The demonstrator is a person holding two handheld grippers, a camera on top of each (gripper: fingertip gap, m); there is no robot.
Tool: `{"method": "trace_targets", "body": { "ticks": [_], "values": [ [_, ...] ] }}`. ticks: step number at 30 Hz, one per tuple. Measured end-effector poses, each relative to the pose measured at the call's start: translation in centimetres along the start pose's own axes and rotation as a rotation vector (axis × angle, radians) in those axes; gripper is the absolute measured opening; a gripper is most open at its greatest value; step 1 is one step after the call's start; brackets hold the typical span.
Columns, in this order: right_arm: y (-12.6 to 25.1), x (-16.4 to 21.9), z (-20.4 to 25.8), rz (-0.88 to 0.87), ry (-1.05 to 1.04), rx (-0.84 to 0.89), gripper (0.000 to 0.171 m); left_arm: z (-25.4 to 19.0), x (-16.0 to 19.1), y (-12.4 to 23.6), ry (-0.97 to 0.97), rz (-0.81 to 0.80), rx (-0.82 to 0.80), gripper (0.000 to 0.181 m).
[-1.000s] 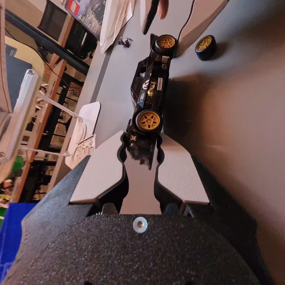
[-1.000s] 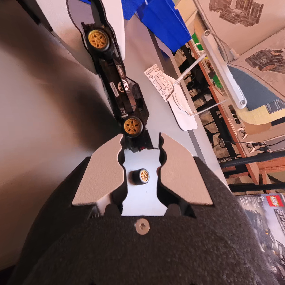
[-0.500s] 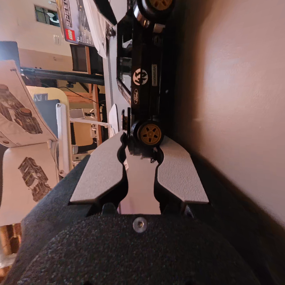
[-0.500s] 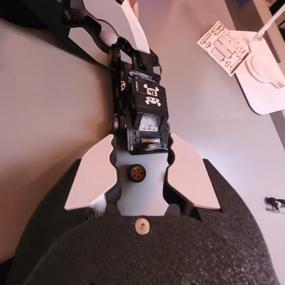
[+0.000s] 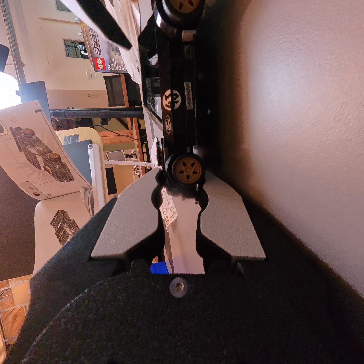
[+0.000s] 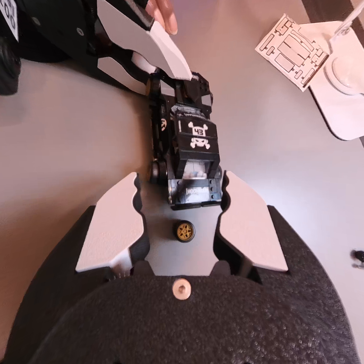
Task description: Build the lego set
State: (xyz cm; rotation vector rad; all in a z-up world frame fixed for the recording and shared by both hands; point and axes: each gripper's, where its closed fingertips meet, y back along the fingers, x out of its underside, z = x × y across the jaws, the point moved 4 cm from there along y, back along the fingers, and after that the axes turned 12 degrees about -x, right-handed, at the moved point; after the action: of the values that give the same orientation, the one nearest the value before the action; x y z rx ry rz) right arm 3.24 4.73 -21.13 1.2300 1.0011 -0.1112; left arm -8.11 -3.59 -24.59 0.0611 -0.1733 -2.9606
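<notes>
A black lego car point(image 6: 195, 141) with skull stickers on its roof and gold wheels lies along the grey table point(image 6: 275, 177). My left gripper point(image 5: 180, 177) is shut on the car's far end, beside a gold wheel point(image 5: 188, 170). It also shows at the top of the right wrist view point(image 6: 165, 78). My right gripper point(image 6: 181, 174) is open, with its jaws wide around the car's near end and not touching it. A loose gold wheel with a black tyre point(image 6: 184, 231) lies on the table between my right fingers.
A sticker sheet point(image 6: 291, 53) and a white stand base point(image 6: 344, 98) lie to the right. A small black piece point(image 6: 357, 256) sits at the right edge. An open instruction booklet point(image 5: 35, 153) and the lego box point(image 5: 106, 57) stand beyond the table. A person's finger point(image 6: 165, 17) rests on the left gripper. The grippers' ends are close to 11 cm from one another.
My left gripper has swung down level with the car while holding its end. My right gripper moved from beside the car to over its near end, and its jaws opened wider.
</notes>
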Motion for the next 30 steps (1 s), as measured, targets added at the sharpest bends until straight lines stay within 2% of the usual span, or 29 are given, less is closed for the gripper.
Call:
{"method": "trace_targets", "body": {
  "ticks": [5,12,17,26,30],
  "values": [
    [-1.0,-1.6,-2.6,0.037,-0.078,-0.143,0.082,0.1,0.0,-0.1,0.002,0.001,-0.009,0.034],
    [-4.0,-2.5,-3.1,0.257,-0.142,-0.353,0.072,0.2,0.1,-0.2,-0.002,0.004,-0.020,0.034],
    [-4.4,-2.5,-3.1,0.293,-0.166,-0.418,0.066,0.1,0.2,-0.3,-0.002,0.009,-0.019,0.034],
    [-4.4,-2.6,-3.8,0.263,-0.226,-0.465,0.065,1.0,0.9,-1.0,0.055,0.058,-0.064,0.063],
    [-4.2,-2.7,-4.6,0.231,-0.298,-0.541,0.064,1.2,1.3,-1.0,0.086,0.079,-0.056,0.068]
  ]
}}
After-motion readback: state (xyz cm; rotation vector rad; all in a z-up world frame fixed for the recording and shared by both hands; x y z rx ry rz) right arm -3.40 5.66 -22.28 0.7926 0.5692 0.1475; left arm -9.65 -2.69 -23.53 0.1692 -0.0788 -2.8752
